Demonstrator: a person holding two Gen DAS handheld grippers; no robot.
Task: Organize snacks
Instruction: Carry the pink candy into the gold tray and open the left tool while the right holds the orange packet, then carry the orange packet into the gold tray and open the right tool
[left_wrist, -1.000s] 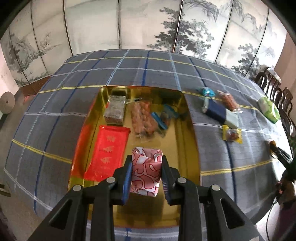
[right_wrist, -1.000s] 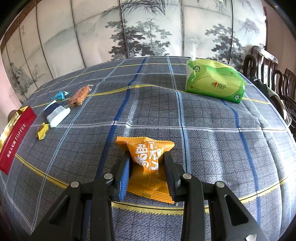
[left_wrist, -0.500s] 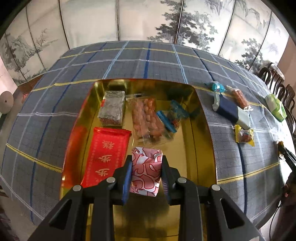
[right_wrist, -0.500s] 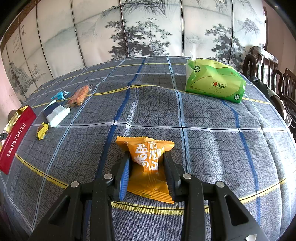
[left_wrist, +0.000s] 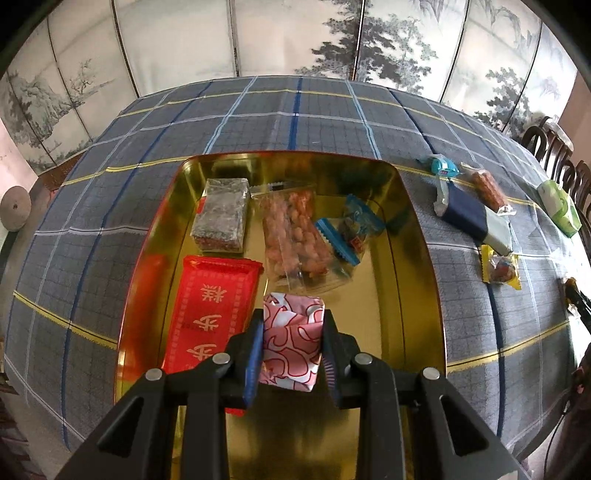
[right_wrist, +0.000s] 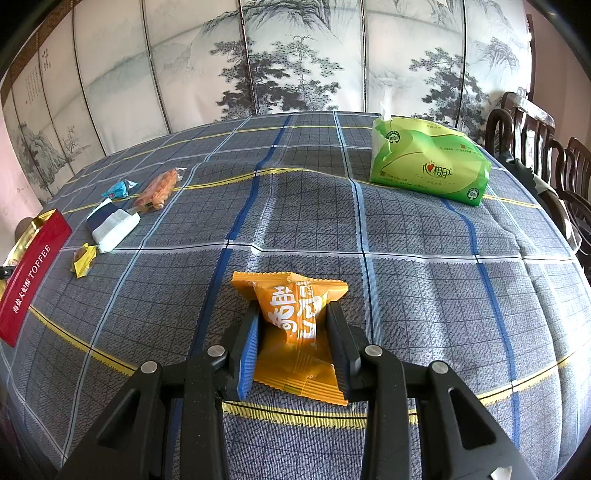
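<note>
Pink wrapped snack (left_wrist: 291, 341) sits clamped in the left claw (left_wrist: 292, 345), over the gold tray (left_wrist: 413, 236) beside the red packet (left_wrist: 212, 306); placing is in hand, lowering and release next, and the tray looms nearer than before. The right claw (right_wrist: 295, 332) grips the orange packet (right_wrist: 295, 314) on the bench (right_wrist: 424, 258), unchanged.

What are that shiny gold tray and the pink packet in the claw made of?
The gold tray looks like polished metal or metallised card: its walls mirror the snacks. The pink packet held by the left gripper seems to be glossy printed plastic film, creased and folded at its ends.
</note>
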